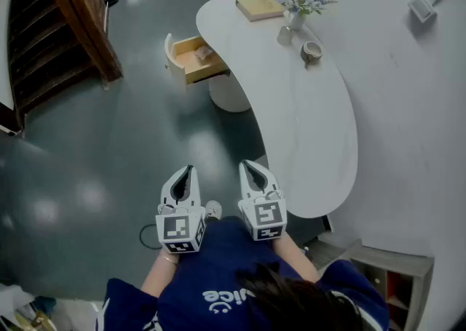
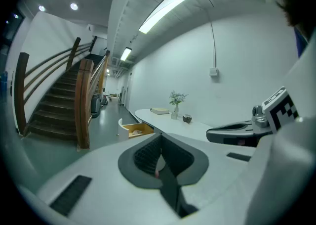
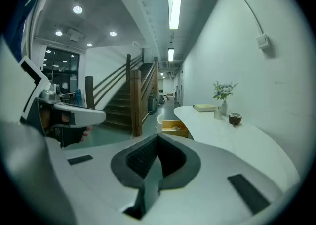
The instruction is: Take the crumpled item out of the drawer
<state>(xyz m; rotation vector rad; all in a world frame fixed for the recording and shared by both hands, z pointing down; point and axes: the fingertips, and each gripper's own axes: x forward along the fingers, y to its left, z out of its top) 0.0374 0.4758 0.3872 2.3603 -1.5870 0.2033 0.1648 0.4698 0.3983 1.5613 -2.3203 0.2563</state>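
Grey shiny floor (image 1: 124,140) fills the left and middle of the head view, and a white wall is on the right side. At the upper left stands a wooden staircase (image 1: 65,24). A long white curved table (image 1: 313,126) runs from the top centre down to the right. On its upper end lie a book (image 1: 260,8), a small vase with flowers (image 1: 297,13) and a small bowl (image 1: 312,50).

From the left edge of the table, near the top centre, a drawer (image 1: 191,69) is pulled out, with a wooden inside. The crumpled item (image 1: 203,52) lies inside this drawer, pale and small.

Both tools are at the bottom centre, well apart from the drawer, side by side and pointing up the frame. The left gripper (image 1: 186,174) has its jaws together with nothing between them. The right gripper (image 1: 251,172) also has its jaws pressed together and holds nothing.
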